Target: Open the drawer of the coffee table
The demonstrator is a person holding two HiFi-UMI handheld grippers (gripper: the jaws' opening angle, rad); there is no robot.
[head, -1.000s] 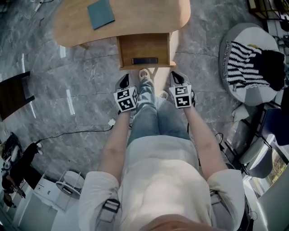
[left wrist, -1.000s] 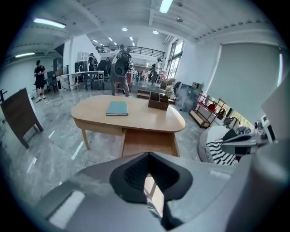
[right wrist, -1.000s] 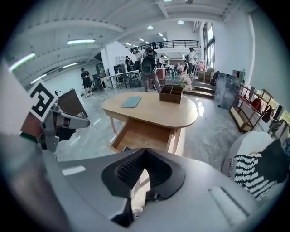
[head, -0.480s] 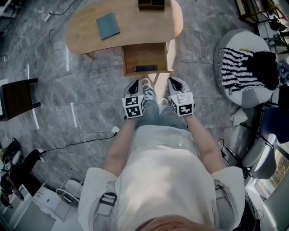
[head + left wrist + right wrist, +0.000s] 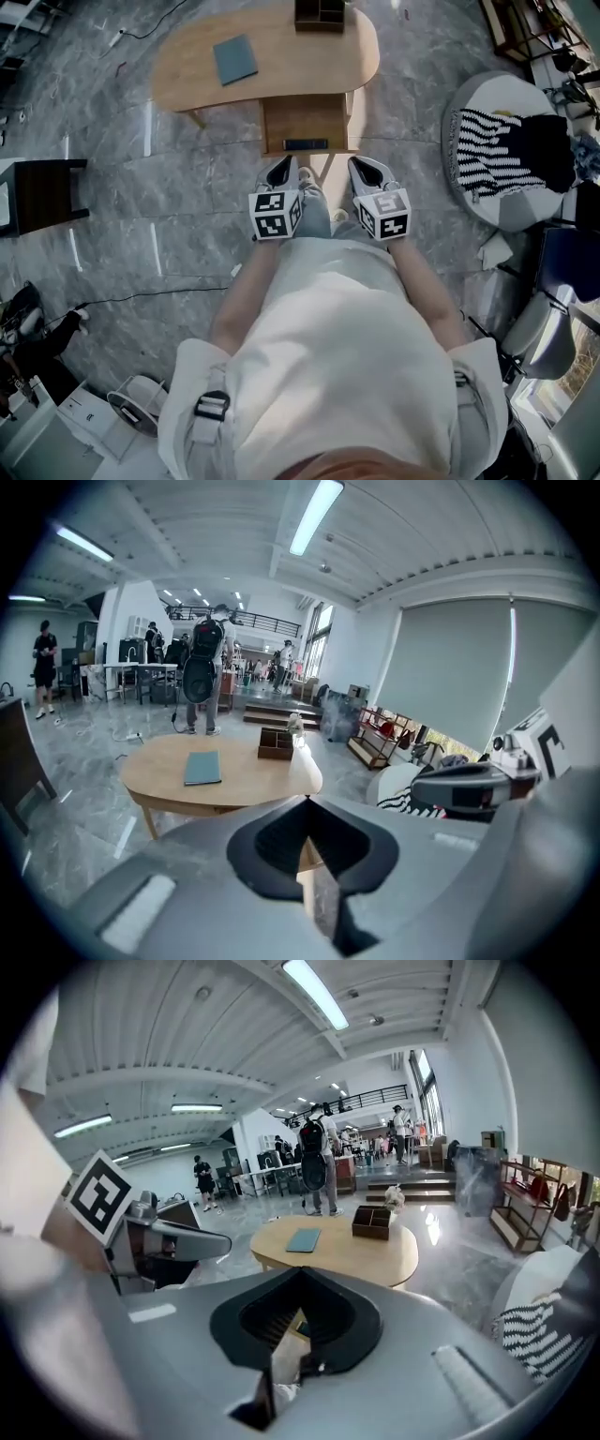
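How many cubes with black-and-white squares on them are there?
2. The left cube sits on the left hand-held gripper, the right cube on the right hand-held gripper, both just short of the open drawer. None looks hidden.

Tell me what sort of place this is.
Probably a large open-plan office or studio lounge: a low wooden coffee table on a grey stone floor, long ceiling strip lights, and a railed mezzanine above desks where people stand.

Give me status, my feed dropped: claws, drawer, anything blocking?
Left claw shut, empty. Right claw shut, empty. Coffee table drawer open, dark flat item inside. Nothing blocking seen.
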